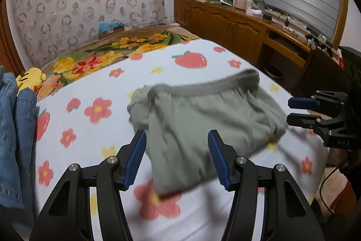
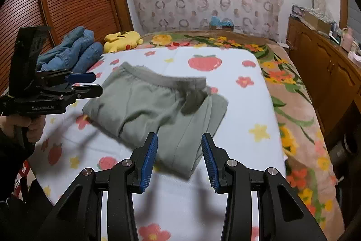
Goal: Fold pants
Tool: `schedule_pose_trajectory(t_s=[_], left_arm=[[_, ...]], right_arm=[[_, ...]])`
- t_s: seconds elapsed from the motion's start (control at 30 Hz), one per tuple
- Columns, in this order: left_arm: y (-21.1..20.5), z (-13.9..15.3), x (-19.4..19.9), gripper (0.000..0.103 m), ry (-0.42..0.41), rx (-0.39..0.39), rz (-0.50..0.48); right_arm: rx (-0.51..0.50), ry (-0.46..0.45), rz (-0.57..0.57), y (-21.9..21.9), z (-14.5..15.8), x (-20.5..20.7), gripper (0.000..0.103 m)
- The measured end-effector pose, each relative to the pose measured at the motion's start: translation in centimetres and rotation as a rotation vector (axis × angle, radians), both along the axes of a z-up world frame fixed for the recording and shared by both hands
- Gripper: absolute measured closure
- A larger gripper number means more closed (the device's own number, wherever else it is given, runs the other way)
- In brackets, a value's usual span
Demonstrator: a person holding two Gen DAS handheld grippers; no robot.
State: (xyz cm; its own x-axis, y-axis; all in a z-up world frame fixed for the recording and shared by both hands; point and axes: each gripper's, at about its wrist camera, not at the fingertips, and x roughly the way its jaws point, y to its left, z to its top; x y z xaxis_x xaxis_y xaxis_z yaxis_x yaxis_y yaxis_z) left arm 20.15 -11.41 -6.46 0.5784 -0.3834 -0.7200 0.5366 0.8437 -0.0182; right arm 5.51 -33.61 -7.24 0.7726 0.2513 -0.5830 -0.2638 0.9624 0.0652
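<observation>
I am hovering both grippers, left gripper [image 1: 177, 159] and right gripper [image 2: 179, 159], spread and empty over the green pants [image 2: 155, 105], which are lying folded on the strawberry-print sheet [image 2: 246, 105]. I am judging the bundle needs squaring before stacking.

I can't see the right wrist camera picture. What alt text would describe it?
Folded green pants lie on a white bedsheet printed with flowers and strawberries. The right gripper hovers open just in front of them, and the left gripper, held in a hand, is open beside them. Blue jeans lie behind.
</observation>
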Motion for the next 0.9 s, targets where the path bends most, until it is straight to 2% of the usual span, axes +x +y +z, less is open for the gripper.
schedule_pose_trajectory(t_s=[0.33, 0.53, 0.7, 0.73, 0.77, 0.83, 0.9], left_arm=[[1.3, -2.3, -2.1, 0.046, 0.034, 0.018, -0.010], [1.3, -3.8, -1.9, 0.059, 0.072, 0.031, -0.014], [1.0, -4.0, -1.6, 0.065, 0.073, 0.046, -0.011], [1.0, -4.0, -1.6, 0.070, 0.075, 0.044, -0.012], [1.0, -4.0, -1.5, 0.072, 0.077, 0.041, -0.015], [1.0, -3.9, -1.5, 0.081, 0.079, 0.036, -0.019], [1.1, -3.9, -1.4, 0.089, 0.073, 0.045, -0.010]], right_arm=[[-0.003, 0.045, -0.003, 0.3, -0.9, 0.0, 0.061], [-0.008, 0.061, -0.021, -0.3, -1.0, 0.8, 0.061], [0.012, 0.080, -0.002, -0.8, -1.2, 1.2, 0.061], [0.017, 0.082, 0.008, -0.7, -1.3, 1.3, 0.071], [0.023, 0.084, 0.018, -0.6, -1.4, 1.4, 0.086], [0.037, 0.074, 0.033, -0.9, -1.2, 1.2, 0.094], [0.057, 0.055, 0.030, -1.6, -0.8, 0.8, 0.096]])
